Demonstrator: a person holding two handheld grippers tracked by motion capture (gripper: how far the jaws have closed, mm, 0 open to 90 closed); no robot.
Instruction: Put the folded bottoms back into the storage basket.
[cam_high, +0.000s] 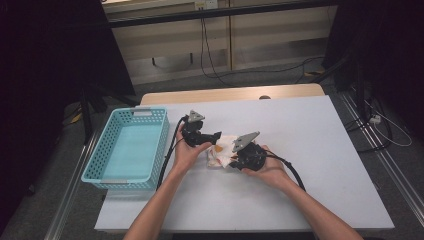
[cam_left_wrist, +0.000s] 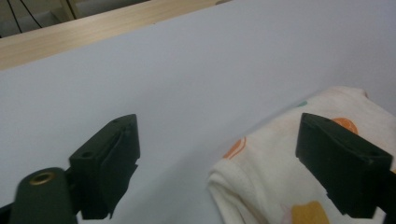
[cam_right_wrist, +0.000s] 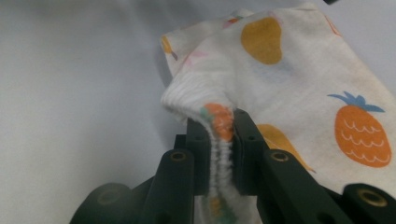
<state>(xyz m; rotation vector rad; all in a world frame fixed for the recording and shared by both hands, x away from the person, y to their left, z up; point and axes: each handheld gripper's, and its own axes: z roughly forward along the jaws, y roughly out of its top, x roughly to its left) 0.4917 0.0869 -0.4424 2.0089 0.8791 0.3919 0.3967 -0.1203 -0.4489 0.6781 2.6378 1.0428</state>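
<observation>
Cloth crosswise between both grippers

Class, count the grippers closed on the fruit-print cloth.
1. The right gripper pinches the fruit-print cloth at a ribbed edge; the left gripper stands open, one jaw over the cloth.

We saw a small cream fruit-print garment lying bunched on the white table, right of the blue basket. Its ribbed edge was pinched upright, and orange pineapples and yellow pears dotted the fabric.
</observation>
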